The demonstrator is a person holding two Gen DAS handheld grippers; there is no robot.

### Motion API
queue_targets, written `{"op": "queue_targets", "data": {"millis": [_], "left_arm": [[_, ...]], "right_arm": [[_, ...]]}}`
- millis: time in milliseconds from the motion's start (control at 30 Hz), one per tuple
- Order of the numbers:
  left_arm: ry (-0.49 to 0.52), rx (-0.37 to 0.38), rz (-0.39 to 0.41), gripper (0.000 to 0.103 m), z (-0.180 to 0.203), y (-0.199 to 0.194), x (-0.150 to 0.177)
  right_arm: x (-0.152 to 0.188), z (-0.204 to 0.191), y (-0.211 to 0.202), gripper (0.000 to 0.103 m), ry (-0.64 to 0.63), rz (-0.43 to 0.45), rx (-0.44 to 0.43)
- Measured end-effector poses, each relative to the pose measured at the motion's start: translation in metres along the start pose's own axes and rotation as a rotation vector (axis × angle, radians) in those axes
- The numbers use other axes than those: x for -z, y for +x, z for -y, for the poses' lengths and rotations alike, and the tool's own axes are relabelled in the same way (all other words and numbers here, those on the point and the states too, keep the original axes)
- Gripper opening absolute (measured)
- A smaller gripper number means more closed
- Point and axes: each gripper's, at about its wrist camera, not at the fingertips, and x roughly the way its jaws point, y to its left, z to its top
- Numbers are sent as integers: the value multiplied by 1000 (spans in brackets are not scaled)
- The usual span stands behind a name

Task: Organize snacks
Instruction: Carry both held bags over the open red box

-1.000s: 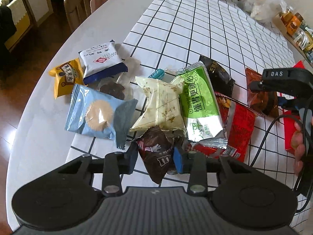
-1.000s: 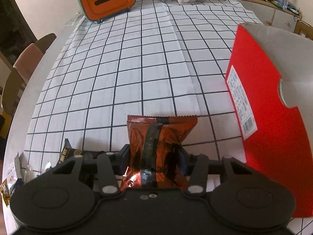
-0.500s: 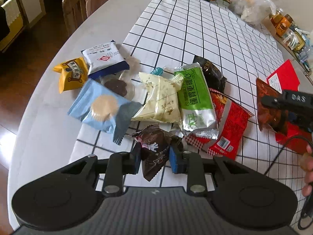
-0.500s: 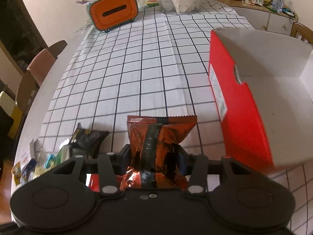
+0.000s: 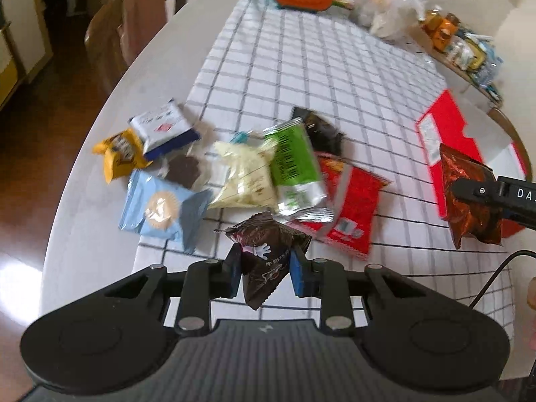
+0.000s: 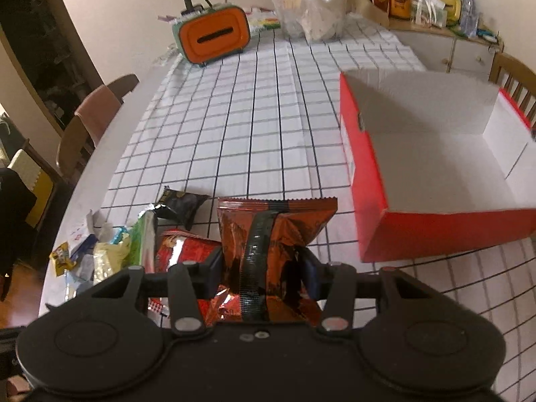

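Table: round and pale, covered mostly by a white cloth with a black grid.
Box: red outside, white inside, open-topped – standing on the cloth at the right, nothing visible in it.
Snack pile: loose packets on the cloth's near left edge – blue, cream, green, red, yellow and black wrappers, some overlapping.
Tissue holder: orange front, at the far end of the table beside a clear bag.
Right gripper: clenched on an orange-brown packet, pinched at its sides, held clear of the cloth just left of the box.
Left gripper: clamped on a small brown packet, raised off the cloth in front of the pile.
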Motion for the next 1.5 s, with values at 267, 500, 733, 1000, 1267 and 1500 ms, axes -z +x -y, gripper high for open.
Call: {"op": "queue_targets", "data": {"millis": [267, 500, 733, 1000, 1267, 1500], "left_arm": [[127, 37, 57, 28, 53, -20, -21], [220, 67, 98, 28, 116, -22, -42], [286, 79, 112, 28, 191, -9, -62], [337, 84, 102, 28, 273, 17, -77], [363, 58, 78, 28, 331, 50, -87], [397, 17, 46, 28, 363, 84, -90]], "right_arm": [[-8, 21, -41, 47, -14, 59, 6], [-23, 61, -60, 47, -12, 105, 45], [-39, 119, -65, 47, -5, 126, 88], [-62, 183, -58, 47, -5, 115, 106], [-78, 230, -35, 47, -20, 86, 115], [-86, 259, -6, 47, -36, 25, 117]]}}
